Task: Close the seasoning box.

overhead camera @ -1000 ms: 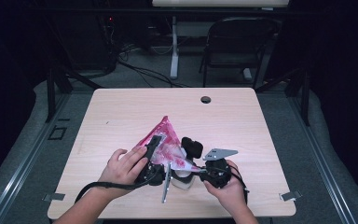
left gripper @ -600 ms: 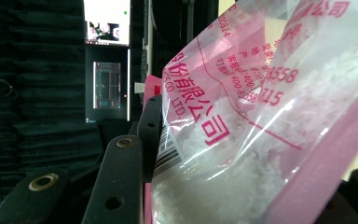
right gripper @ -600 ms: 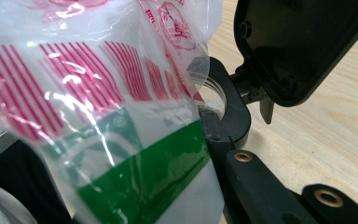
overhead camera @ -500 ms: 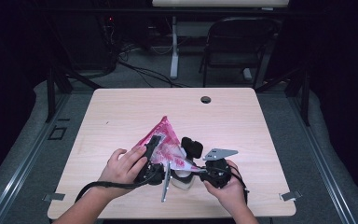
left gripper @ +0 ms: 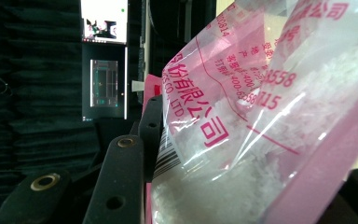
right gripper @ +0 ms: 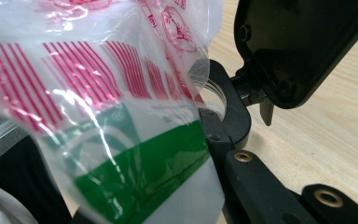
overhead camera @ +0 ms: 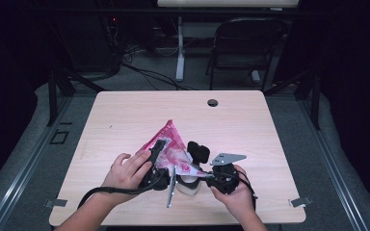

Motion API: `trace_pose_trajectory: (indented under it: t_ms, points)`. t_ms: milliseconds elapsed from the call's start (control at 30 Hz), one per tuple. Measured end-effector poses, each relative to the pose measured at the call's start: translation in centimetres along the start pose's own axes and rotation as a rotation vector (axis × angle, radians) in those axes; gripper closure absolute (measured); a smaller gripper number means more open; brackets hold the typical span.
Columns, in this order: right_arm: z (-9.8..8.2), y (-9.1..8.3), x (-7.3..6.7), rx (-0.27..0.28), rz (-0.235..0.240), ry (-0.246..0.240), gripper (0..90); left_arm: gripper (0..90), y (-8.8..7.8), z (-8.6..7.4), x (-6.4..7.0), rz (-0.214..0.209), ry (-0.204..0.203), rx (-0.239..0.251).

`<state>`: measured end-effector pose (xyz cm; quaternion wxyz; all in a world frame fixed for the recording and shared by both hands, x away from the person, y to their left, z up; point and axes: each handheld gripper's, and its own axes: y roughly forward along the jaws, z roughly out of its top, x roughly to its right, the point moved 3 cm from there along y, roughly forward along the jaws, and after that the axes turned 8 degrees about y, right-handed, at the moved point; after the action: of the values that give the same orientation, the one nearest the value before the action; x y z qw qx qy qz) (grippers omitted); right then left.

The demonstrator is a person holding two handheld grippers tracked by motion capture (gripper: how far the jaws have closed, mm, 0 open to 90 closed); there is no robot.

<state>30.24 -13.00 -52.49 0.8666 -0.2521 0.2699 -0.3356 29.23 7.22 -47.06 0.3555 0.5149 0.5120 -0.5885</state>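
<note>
The pink-printed clear plastic bag of white crystals (overhead camera: pixel 169 147) lies tilted over a clear jar with a black flip lid (overhead camera: pixel 190 183) near the front edge of the light wooden surface (overhead camera: pixel 250 125). The left claw (overhead camera: pixel 160 147) grips the bag above the jar; the right claw (overhead camera: pixel 197 179) clamps the jar. Crystals could spill beside the jar if the bag's mouth slips off the opening.

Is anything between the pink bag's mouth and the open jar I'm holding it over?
Nothing visible blocks it. The pink bag in the left gripper hangs right at the jar held by the right gripper; its black flip lid is swung aside.
</note>
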Motion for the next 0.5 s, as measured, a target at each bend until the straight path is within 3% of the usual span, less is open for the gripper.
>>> trace_pose_trajectory:
  t_ms: [500]
  points:
    - [0.04, -0.06, -0.07, 0.003, -0.001, -0.001, 90.0, 65.4, 0.14, -0.25, 0.45, -0.011, -0.013, -0.007]
